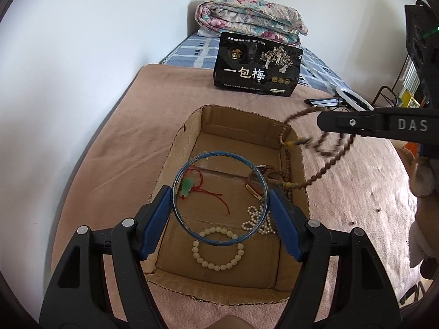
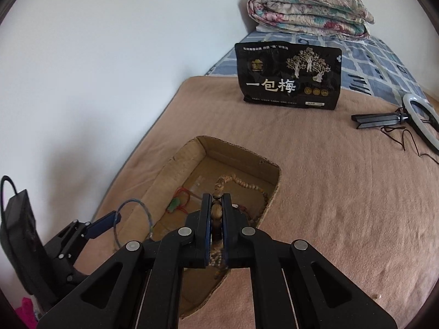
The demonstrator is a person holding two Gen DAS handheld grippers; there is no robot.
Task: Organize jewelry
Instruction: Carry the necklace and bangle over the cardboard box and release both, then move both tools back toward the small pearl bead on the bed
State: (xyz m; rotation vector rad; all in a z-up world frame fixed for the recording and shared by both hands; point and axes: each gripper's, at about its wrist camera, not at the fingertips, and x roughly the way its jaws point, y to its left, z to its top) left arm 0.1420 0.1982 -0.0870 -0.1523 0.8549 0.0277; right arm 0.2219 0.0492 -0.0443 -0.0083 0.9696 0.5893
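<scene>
Bangle [image 1: 219, 198] in left tongs [image 1: 219, 208], wooden beads [image 2: 216, 211] in right tongs [image 2: 216, 213], over cardboard box [image 1: 297, 170].

The left claw [image 1: 220, 205] is a black plastic frame of angular, ribbed arms with triangular cut-outs, joined by round silver pivot pins, and its two fingers [image 1: 155, 222] carry blue ridged pads. The right claw [image 2: 216, 213] is built the same way: black linkage arms, four silver pins across the top, and dark blue pads on the inner faces. Seen from the left wrist camera, its side bears the white letters "DAS" and one small silver screw. A black box-like housing sits behind the left claw in the right wrist view, with a thin black cable looping from its top.
</scene>
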